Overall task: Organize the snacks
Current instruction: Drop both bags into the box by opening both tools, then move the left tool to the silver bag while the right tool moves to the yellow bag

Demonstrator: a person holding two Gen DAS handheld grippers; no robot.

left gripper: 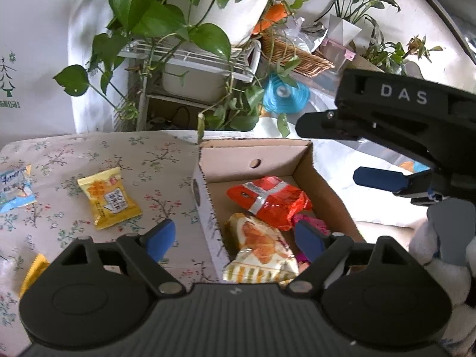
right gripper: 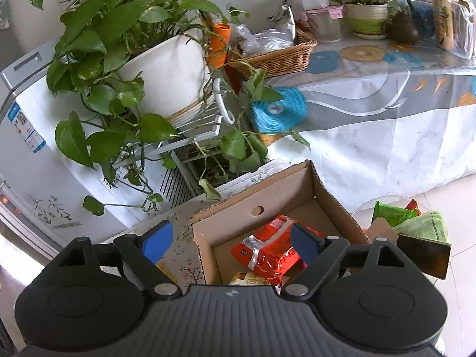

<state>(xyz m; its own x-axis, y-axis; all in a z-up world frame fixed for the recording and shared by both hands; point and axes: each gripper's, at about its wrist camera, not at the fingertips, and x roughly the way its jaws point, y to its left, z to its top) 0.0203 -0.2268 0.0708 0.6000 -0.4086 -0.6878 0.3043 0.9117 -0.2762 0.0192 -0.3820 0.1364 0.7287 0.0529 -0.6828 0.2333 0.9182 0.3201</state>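
Note:
An open cardboard box (left gripper: 208,196) stands on a floral tablecloth (left gripper: 160,160). Inside lie a red-orange packet (left gripper: 267,200), an orange-and-white bread packet (left gripper: 261,247) and a pink packet (left gripper: 312,223). A yellow packet (left gripper: 108,197) and a blue-white packet (left gripper: 15,187) lie on the cloth to the left. My left gripper (left gripper: 235,239) is open and empty above the box's left wall. My right gripper (right gripper: 232,242) is open and empty over the box (right gripper: 282,190), above the red-orange packet (right gripper: 267,247). It also shows in the left wrist view (left gripper: 327,151), at the right.
A large potted pothos (right gripper: 154,68) on a white rack hangs over the table's far edge. A wicker basket (right gripper: 282,56) and small pots sit on a counter behind. Green packets (right gripper: 410,217) lie to the right of the box. A yellow packet corner (left gripper: 32,270) shows at lower left.

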